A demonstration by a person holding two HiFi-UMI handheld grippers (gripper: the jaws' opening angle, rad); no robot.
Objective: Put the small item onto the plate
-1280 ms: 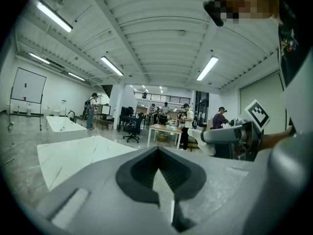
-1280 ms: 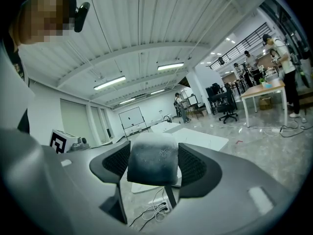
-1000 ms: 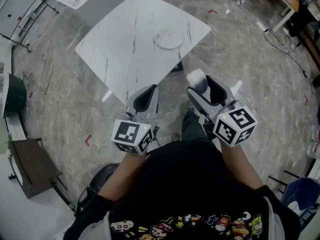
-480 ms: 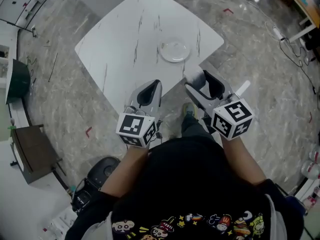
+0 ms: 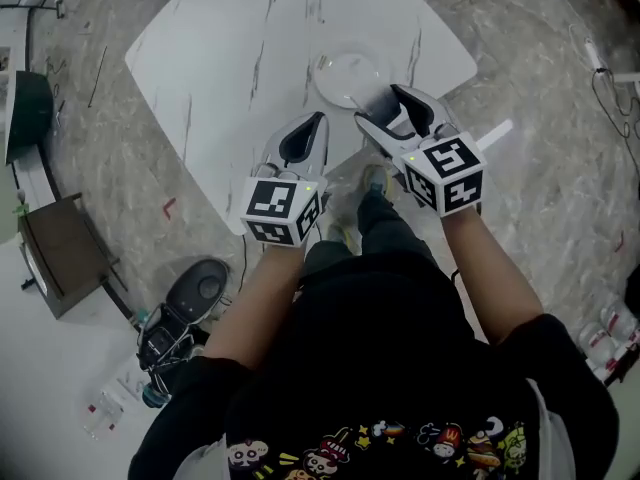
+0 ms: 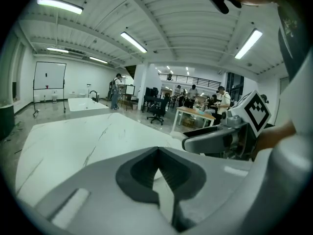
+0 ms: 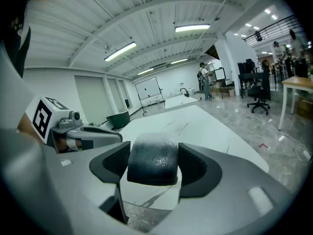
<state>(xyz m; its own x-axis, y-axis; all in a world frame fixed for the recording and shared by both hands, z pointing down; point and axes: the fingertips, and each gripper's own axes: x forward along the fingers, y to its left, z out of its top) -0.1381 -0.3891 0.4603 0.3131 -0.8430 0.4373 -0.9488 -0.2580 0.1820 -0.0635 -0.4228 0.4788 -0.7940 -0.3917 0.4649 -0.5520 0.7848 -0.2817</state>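
Claws moved up over worktop [image 5: 250, 48]; right claw [image 5: 388, 108] clamps dark small item [image 7: 152, 159] just beside plate [image 5: 349, 74], staged for placing; left claw [image 5: 312, 126] closed, empty.

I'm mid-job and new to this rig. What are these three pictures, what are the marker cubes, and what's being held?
No robot arm: a person holds a two-jaw gripper in each hand; the marker cubes are part of them. The head view looks down from the person's head; the other two look along each gripper's jaws. On the white table lies a clear plate. The right gripper is shut on a small dark item, close to the plate, not yet on it. The left gripper is shut and empty.
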